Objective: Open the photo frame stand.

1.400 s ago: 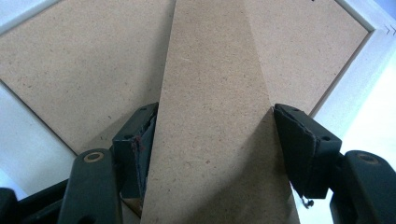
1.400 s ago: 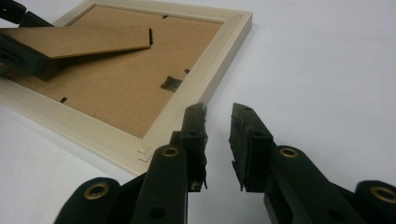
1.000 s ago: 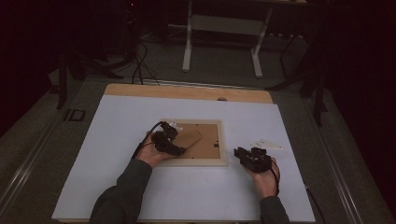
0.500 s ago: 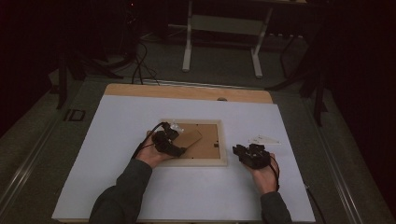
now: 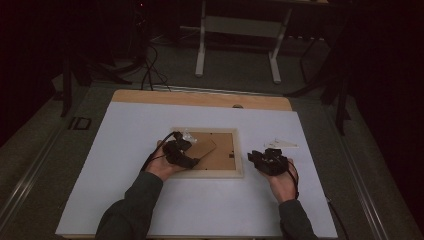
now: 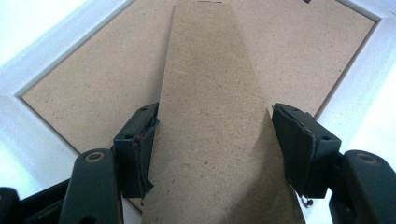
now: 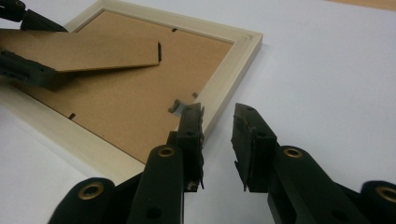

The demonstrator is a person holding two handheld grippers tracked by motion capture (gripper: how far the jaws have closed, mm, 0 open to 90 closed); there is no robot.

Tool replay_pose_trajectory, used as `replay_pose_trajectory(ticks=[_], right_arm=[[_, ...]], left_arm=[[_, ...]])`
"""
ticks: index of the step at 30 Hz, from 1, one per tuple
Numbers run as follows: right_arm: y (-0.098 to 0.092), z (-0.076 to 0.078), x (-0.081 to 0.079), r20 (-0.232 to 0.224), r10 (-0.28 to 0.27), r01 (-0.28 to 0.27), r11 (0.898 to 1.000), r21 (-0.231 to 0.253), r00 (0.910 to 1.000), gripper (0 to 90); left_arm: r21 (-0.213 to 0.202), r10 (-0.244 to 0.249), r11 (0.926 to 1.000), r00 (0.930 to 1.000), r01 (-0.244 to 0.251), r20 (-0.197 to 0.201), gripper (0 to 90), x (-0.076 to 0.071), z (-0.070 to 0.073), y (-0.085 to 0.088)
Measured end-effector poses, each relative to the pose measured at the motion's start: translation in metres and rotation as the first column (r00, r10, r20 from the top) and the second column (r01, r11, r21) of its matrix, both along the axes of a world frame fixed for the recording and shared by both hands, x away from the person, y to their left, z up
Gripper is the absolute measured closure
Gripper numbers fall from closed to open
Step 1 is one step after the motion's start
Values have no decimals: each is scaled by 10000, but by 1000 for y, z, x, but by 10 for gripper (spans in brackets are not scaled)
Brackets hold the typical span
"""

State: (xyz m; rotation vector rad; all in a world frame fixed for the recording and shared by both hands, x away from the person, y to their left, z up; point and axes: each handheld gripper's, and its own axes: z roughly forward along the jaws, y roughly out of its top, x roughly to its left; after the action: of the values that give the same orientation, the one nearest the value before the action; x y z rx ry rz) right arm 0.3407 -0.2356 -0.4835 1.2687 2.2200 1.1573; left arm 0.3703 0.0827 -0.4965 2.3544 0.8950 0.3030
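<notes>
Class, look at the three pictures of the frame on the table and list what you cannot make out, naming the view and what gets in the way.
- Front of the frame: it lies back up in every view.
- Stand, near end: cut off by the bottom edge of the left gripper view.
- Pale thing beyond the right tool: too small and dim in the high view.
- Room behind the table: too dark in the high view.

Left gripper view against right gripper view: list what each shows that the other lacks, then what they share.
Left gripper view alone: its own two jaws standing apart on either side of the raised stand flap. Right gripper view alone: its own jaws, open over the white table; the frame's corner joint; a small grey clip at the inner edge. Shared: the picture frame lying face down, its brown backing board, the flap.
</notes>
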Motion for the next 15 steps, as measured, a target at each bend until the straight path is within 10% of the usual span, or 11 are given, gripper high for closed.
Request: replay_pose_trajectory(ticks=[15], right_arm=[[3,9,11,-223,212,-216,9996,-197,9995,677]], left_arm=[[115,-73,9999,9980,66,620,367,-7,2,-1]])
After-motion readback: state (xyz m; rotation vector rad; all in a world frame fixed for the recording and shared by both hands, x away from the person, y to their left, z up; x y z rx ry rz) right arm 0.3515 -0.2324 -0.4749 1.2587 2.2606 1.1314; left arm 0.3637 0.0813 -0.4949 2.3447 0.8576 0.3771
